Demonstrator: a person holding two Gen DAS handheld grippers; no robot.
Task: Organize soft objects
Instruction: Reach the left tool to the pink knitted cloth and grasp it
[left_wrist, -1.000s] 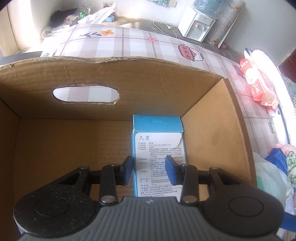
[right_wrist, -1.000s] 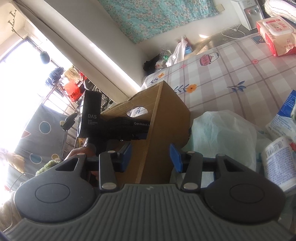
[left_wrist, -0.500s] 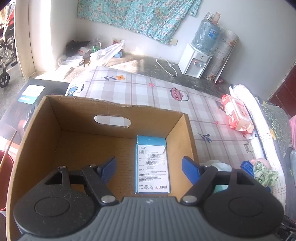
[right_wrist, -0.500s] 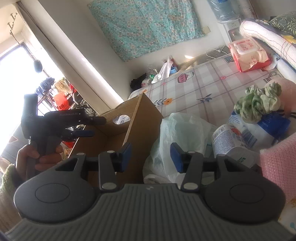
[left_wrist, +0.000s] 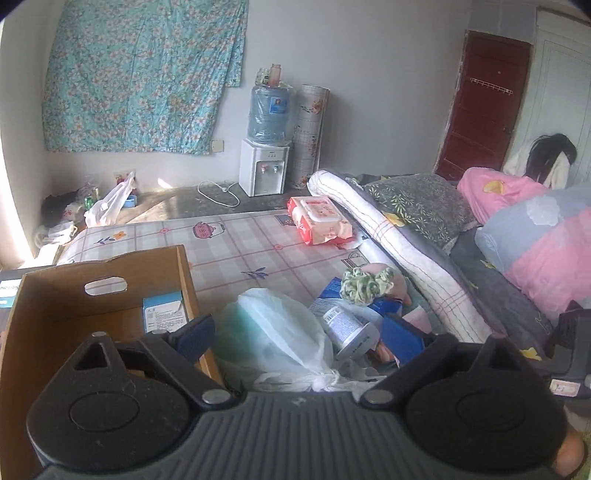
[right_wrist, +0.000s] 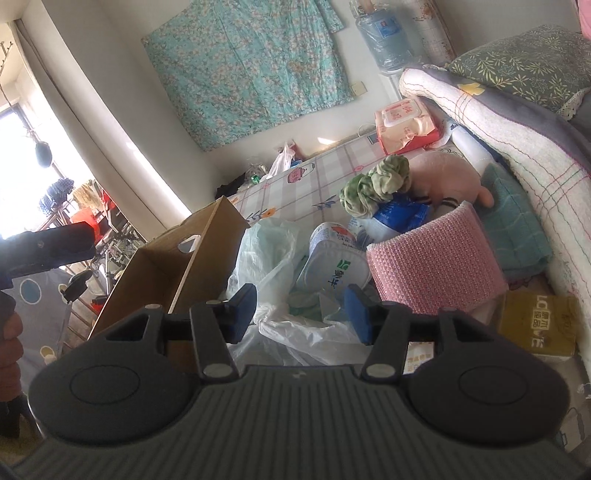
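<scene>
The cardboard carton (left_wrist: 99, 306) stands at the left on the checked mattress, with a light blue box (left_wrist: 164, 310) lying inside. My left gripper (left_wrist: 299, 336) hovers above a white plastic bag (left_wrist: 273, 332), its jaws opening wide and holding nothing. A green crumpled cloth (left_wrist: 364, 286), a pink plush (left_wrist: 397, 288) and a printed tub (left_wrist: 347, 328) are piled to the right. My right gripper (right_wrist: 300, 312) hangs over the same plastic bag (right_wrist: 266, 258); its jaws are opening and the pads press on nothing. Beyond it lie the tub (right_wrist: 332, 266), a pink bubble-wrap roll (right_wrist: 436, 262), the green cloth (right_wrist: 376, 182) and the plush (right_wrist: 447, 177).
A wet-wipes pack (left_wrist: 319, 219) lies farther back on the mattress. Rolled bedding (left_wrist: 388, 236) and pillows (left_wrist: 535, 251) line the right side. A teal towel (right_wrist: 517, 229) and a yellow box (right_wrist: 535, 325) sit by the bedding. A water dispenser (left_wrist: 264, 170) stands against the wall.
My left gripper opened wide, rose out of the carton leaving the blue box there, and swung right over the pile. My right gripper swung from the carton's side toward the pile and widened a little.
</scene>
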